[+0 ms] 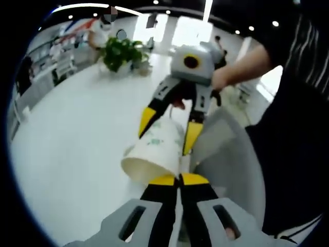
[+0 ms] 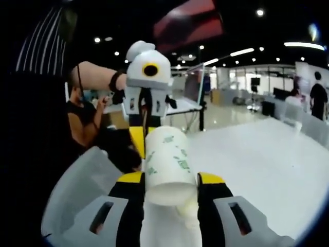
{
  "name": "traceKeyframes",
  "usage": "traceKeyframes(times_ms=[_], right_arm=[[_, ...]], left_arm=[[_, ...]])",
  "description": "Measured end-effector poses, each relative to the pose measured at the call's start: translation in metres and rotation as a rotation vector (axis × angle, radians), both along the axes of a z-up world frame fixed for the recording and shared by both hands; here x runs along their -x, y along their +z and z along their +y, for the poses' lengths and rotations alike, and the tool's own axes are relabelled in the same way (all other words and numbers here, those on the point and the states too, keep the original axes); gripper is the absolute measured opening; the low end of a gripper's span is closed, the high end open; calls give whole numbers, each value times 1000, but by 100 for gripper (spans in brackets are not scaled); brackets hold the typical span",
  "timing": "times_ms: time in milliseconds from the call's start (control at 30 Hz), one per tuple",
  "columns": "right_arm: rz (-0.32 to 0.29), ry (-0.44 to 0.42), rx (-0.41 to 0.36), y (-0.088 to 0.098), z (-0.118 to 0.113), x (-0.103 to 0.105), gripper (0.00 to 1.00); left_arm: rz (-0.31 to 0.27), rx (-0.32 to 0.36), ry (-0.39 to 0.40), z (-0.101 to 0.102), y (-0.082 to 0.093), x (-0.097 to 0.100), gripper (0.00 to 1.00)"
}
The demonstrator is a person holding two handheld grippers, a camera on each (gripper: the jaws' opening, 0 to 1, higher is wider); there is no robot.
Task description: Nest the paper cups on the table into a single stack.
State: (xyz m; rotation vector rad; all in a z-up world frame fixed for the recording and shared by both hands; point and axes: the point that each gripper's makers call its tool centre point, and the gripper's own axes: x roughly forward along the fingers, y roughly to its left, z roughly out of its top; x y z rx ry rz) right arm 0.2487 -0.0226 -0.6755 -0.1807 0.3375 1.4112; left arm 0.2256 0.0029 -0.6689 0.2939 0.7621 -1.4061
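A white paper cup with green print is held sideways in the air over the white table. My left gripper has its yellow tips pressed together on the cup's wide rim. My right gripper comes in from the upper right, its two jaws on either side of the cup's narrow end. In the right gripper view the cup lies between my right gripper's jaws, touching both. The left gripper sits at the cup's far end.
A potted plant stands at the table's far end. A person in dark striped clothes is close on the right, an arm behind the right gripper. A grey curved shape lies beside the table edge. The open table top stretches away.
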Motion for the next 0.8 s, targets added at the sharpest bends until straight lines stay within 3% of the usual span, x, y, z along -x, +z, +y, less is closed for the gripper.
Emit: traceKeyframes(times_ms=[200,433,800], right_arm=[[-9,-15,-18,2,-2,-4,36],[-12,-23,-21,-3,-1,-3,36],[-1,-22,-12,-8,2,-1,36]], left_arm=[[-40,59,5,-4,9,-5,1],[-28,113,22,-10,21,-8,2],[-45,69,-28,-13,23,-4,0]])
